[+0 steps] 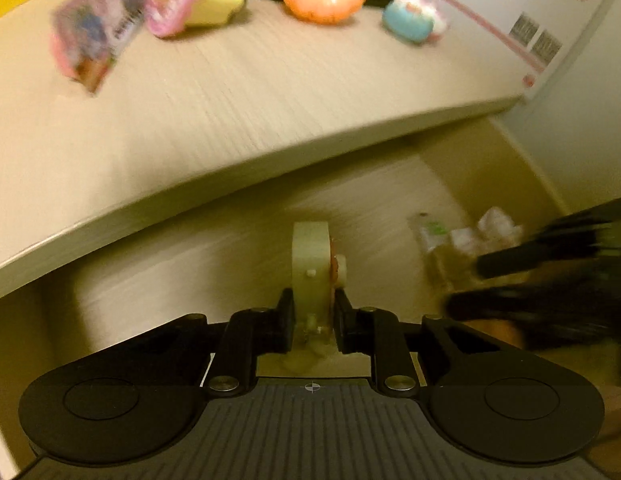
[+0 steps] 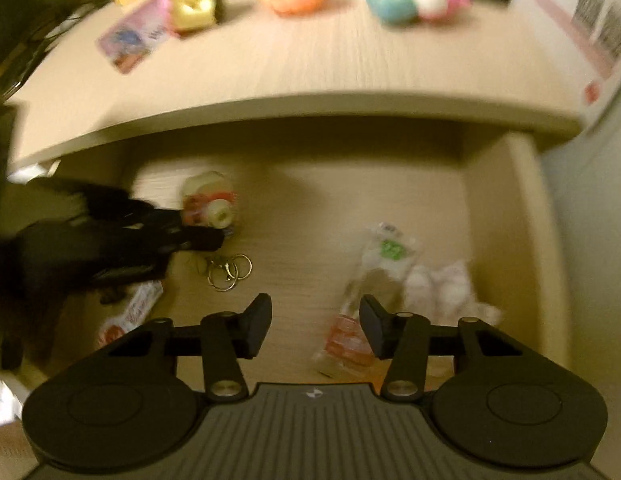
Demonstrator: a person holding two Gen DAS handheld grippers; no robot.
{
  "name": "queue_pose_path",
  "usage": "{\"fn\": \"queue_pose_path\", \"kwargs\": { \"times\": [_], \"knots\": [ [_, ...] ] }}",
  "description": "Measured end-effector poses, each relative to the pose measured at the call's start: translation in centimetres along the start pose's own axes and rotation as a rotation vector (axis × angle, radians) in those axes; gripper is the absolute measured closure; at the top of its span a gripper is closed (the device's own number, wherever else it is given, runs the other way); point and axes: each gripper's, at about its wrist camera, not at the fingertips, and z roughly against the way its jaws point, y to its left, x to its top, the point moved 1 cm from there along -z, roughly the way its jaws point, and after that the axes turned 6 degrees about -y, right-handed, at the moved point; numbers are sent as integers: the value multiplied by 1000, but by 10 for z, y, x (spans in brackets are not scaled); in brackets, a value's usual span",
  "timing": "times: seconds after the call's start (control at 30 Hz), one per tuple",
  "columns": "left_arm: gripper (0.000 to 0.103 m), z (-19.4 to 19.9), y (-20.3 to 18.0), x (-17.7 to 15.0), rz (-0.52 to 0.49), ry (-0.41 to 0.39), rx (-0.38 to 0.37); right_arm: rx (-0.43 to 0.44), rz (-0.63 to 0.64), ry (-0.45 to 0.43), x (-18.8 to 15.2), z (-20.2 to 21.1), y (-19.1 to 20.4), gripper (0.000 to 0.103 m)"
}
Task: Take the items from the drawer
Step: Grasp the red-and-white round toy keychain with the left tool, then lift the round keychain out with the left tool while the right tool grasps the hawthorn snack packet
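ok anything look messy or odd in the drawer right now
Nothing looks spilled or broken. The drawer is just cluttered: key rings, a clear packet and a white crumpled wad lie loose. The left gripper grips a pale toy; the right gripper is open.

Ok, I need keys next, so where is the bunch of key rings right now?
In the right wrist view, the key rings lie on the drawer floor, left of centre, just below the left gripper and the round toy it holds.

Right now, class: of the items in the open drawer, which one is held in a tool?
The pale round toy: the left tool is shut on it. The key rings, clear packet and white crumpled item lie loose on the drawer floor.
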Motion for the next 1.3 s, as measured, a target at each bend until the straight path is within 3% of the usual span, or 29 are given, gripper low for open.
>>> {"fn": "queue_pose_path", "kwargs": {
  "times": [0.27, 0.33, 0.4, 0.47, 0.87, 0.97, 1.1, 1.3],
  "knots": [
    [81, 48, 1, -4, 89, -61, -18, -110, -108, 187, 11, -48, -26, 52],
    [81, 55, 2, -7, 98, -66, -21, -92, -127, 184, 14, -50, -29, 45],
    [81, 46, -3, -10, 98, -65, -27, -95, -113, 184, 18, -53, -26, 45],
    [81, 52, -2, -12, 94, -61, -26, -88, -86, 174, 21, -54, -22, 66],
    [81, 60, -10, -20, 58, -37, -15, 43, -14, 98, 15, -10, 2, 71],
    [81, 70, -9, -12, 65, -60, -17, 86, 2, 59, 17, 14, 1, 71],
    [81, 112, -4, 22, 56, -207, -45, 138, 37, -39, 38, 56, 10, 71],
    [81, 165, 30, 90, 51, -472, 72, 135, 79, -339, 106, 128, 10, 71]
  ]
}}
